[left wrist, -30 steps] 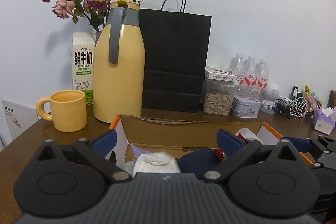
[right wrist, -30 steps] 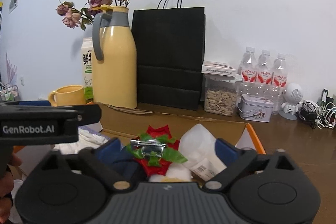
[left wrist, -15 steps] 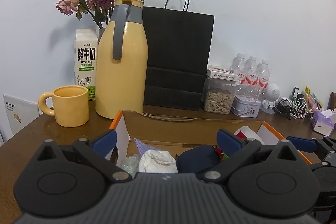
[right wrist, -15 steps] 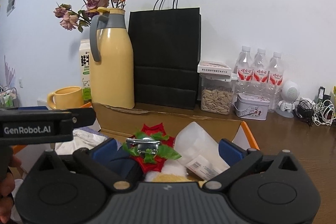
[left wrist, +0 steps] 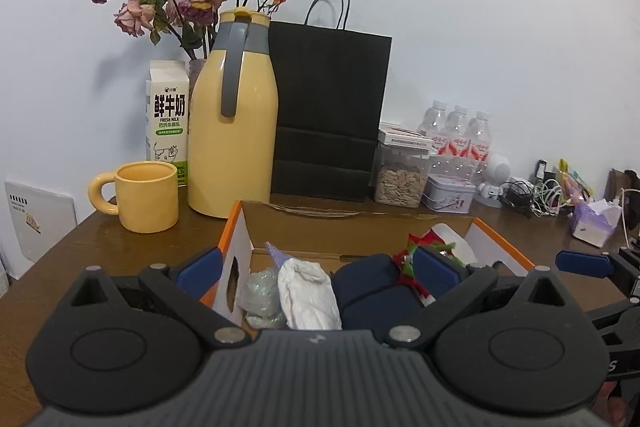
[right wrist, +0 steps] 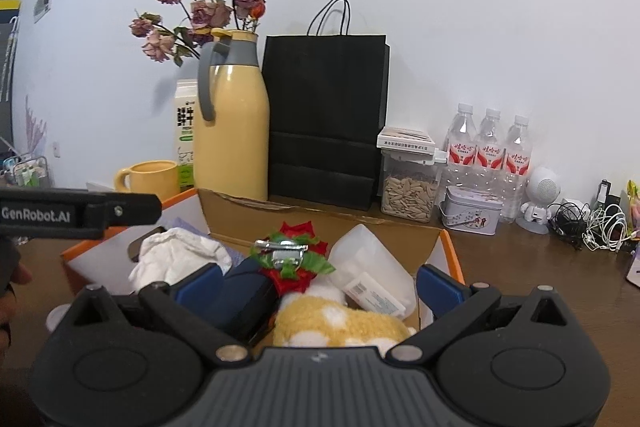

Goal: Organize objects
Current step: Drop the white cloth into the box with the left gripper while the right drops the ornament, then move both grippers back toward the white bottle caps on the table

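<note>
Through the left wrist view, you are holding the left tongs (left wrist: pixel 316 273) released and empty, straddling the cardboard box (left wrist: pixel 360 227) wall, the white cloth (left wrist: pixel 308 291) lying between them, probably your next pick. Through the right wrist view, you are hovering the right tongs (right wrist: pixel 320 285) released over the same box, with the red bow clip (right wrist: pixel 290 257) just ahead and the yellow plush (right wrist: pixel 336 323) directly beneath.
</note>
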{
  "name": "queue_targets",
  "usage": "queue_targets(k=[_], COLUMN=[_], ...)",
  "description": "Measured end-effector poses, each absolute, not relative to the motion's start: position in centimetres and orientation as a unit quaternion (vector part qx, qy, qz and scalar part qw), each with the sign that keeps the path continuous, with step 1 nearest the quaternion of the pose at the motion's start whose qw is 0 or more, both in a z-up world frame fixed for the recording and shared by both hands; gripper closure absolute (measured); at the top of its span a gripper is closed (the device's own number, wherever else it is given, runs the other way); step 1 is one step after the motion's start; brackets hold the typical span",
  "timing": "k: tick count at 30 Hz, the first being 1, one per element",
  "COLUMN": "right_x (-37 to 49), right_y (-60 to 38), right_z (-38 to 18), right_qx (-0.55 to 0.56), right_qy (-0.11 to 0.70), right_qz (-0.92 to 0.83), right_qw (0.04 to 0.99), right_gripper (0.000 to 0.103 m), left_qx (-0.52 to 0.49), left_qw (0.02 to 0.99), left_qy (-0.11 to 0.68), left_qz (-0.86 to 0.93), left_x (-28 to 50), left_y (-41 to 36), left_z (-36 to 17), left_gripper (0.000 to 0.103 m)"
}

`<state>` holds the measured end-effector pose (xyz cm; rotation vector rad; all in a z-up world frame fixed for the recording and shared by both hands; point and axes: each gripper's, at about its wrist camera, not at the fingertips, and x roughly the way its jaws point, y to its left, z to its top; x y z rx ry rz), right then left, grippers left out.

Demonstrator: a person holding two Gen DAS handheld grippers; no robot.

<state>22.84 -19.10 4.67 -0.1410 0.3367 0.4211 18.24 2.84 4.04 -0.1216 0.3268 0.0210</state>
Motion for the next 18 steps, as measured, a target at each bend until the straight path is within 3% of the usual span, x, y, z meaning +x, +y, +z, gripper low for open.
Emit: queue_targets(k=[18], right_x=[17.7], right_y=[-24.3], right_z=[1.7], right_qx=[-0.118], right_qy=[0.240], right_qz=[0.197], right_qw=[0.943], right_gripper=[0.000], left_qx=[-0.033], left_qw=[0.975], left_qy=[0.214], left_qz=[0.043], left_x=[12.3], left_y=[5.6], left_z=[2.9], left_gripper=[0.000])
